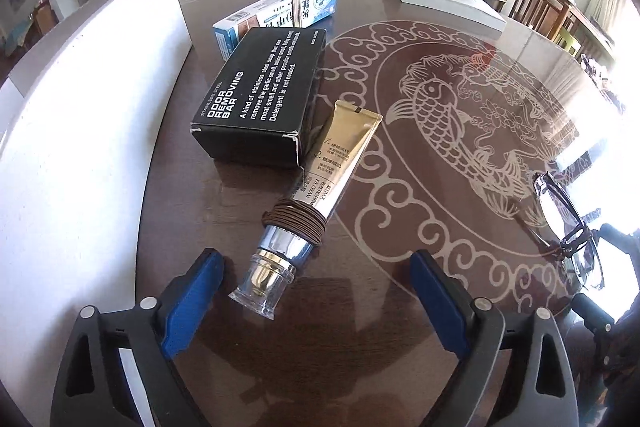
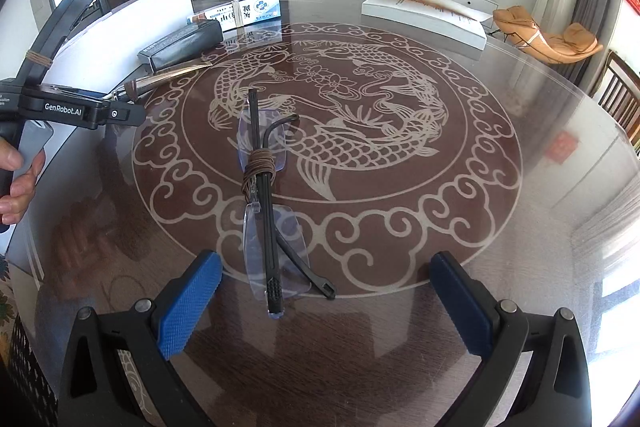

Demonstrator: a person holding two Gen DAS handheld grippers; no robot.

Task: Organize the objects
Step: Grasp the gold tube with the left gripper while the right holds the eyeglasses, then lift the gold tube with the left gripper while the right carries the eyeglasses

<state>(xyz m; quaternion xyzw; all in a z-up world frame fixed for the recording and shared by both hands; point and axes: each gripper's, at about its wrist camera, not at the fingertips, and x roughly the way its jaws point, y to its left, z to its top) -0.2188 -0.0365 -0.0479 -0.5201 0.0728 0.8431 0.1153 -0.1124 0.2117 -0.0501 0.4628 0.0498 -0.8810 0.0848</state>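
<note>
**Left fingers line up on the tube, right waits over the glasses**

The left gripper [image 1: 316, 291] has its blue fingers [image 1: 192, 303] spread wide, holding nothing. The clear cap of the tube [image 1: 308, 195] lies between them but nearer the left pad, and neither pad touches it. The tube lies on the surface [image 1: 400, 307], cap toward the camera, a brown cord [image 1: 294, 221] wound round its neck. Its gold crimped end rests against the corner of the black box [image 1: 260, 95], and a blue box [image 1: 276, 13] bound with a band lies just behind that. A white panel [image 1: 80, 107] stands along the left of them.

The right gripper [image 2: 326, 301] is likewise wide apart and empty. The folded glasses [image 2: 268, 211] lie on the surface with the near temple tips between its fingers, untouched (a brown cord is wrapped round the folded arms).

My reading: the step in hand is the approach to the tube, before any grasp. The next move calls for sliding left to centre the cap or the chrome collar between the pads, dropping a little, then closing. The cap is smooth and round, so it may roll or slip; the cord-wrapped neck looks the surer hold.

From the right wrist view the left gripper shows at the left edge, held in a hand [image 2: 18, 183] and tilted steeply down toward the tube. The right gripper also points down at the surface.
</note>
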